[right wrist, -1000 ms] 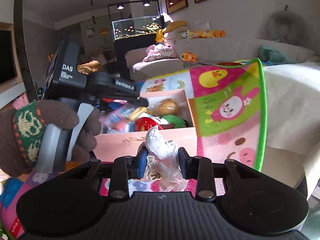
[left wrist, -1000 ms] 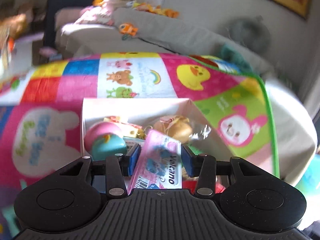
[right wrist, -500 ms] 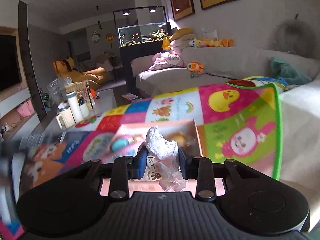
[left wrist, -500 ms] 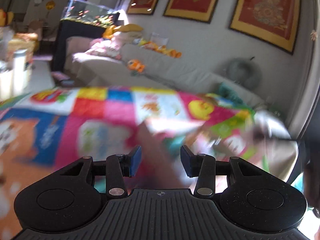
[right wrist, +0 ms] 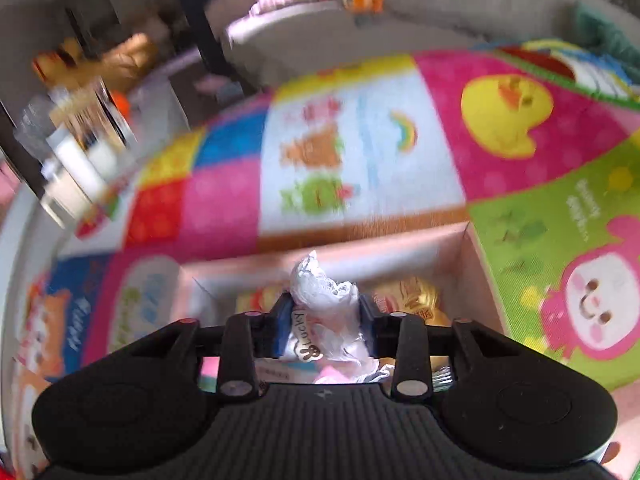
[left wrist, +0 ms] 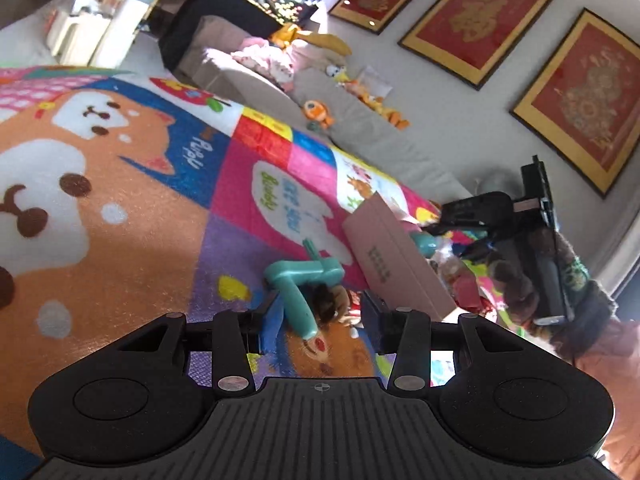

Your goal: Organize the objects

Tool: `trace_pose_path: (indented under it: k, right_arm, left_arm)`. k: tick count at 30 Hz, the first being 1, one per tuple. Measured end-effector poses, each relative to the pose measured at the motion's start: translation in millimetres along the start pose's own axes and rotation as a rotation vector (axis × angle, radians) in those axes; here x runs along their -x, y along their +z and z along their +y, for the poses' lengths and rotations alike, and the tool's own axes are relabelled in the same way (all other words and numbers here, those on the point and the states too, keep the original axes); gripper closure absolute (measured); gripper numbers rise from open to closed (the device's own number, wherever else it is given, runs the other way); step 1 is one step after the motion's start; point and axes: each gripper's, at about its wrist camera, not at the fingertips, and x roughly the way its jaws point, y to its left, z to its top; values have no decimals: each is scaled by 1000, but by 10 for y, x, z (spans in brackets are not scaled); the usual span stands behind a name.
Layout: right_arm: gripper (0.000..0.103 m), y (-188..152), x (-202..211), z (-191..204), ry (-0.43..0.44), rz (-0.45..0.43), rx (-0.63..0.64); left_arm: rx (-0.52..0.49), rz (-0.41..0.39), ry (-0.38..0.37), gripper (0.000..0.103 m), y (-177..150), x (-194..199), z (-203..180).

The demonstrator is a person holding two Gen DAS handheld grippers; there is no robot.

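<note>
Our right claw [right wrist: 325, 322] hangs over the pink box [right wrist: 478, 248], its jaws opening around the crinkly white packet [right wrist: 324, 300], which sits between them and has not dropped yet. We judge the step in hand to be the release: we want the packet well inside the walls, over a gap beside the gold wrapper [right wrist: 416, 300], before the jaws part fully, and then we lift straight up so the plastic does not snag. Our left claw [left wrist: 320, 322] stands apart and empty, low over the play mat [left wrist: 120, 240], aimed at the teal toy [left wrist: 300, 280] lying just beside the box. For that pick we line the fingers across the toy's long bar and avoid the small brown figure [left wrist: 330, 300] next to it.
</note>
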Motion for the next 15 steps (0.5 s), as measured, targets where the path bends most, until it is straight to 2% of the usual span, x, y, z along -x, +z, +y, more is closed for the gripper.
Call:
trace_pose_path:
  k: [1, 3, 8, 10, 12, 15]
  right_arm:
    - [45, -2, 34, 12, -1, -7, -2]
    - [34, -10, 205, 27, -14, -62, 0]
    - [30, -253, 1008, 166, 2, -283, 118]
    - [16, -550, 1343, 212, 25, -371, 164]
    - [14, -903, 1543, 236, 44, -415, 208]
    - [14, -1503, 1615, 277, 65, -411, 252]
  left_arm:
    - [1, -2, -2, 57, 1, -2, 0]
    - [7, -5, -3, 57, 6, -5, 10]
    - [63, -7, -3, 57, 11, -15, 101]
    - [74, -12, 4, 57, 10, -5, 118]
    - [67, -13, 10, 57, 3, -2, 106]
    - [28, -15, 32, 57, -16, -1, 45]
